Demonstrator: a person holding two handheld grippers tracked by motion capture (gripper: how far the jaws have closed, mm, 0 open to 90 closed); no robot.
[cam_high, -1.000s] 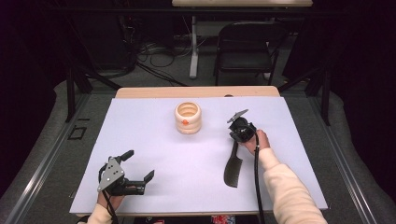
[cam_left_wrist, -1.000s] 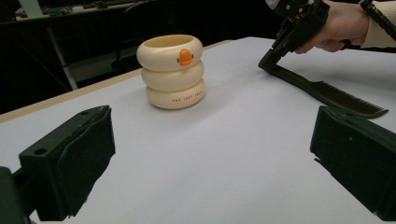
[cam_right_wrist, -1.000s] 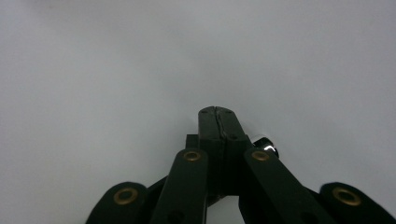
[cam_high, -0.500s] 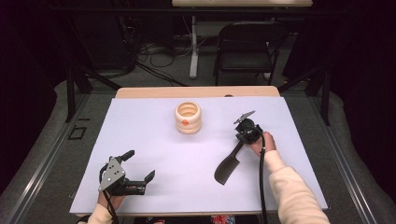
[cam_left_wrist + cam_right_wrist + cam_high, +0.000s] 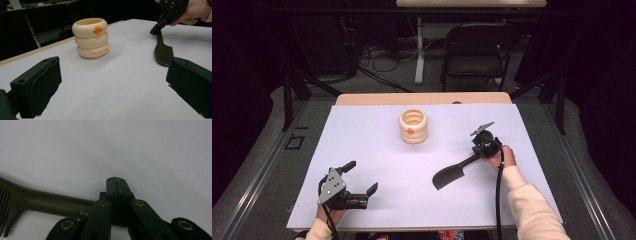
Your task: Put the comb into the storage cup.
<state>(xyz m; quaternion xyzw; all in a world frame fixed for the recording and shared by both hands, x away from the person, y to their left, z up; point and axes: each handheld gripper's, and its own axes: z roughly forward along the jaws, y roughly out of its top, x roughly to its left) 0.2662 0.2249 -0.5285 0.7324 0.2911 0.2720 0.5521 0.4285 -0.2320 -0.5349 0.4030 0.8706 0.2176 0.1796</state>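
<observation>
Dark comb lies flat on the white table, right of centre frame. Right gripper is clenched on its handle end. Left gripper, lower left, hangs released, empty. Next, judged: lift toward the cream ringed cup.
</observation>
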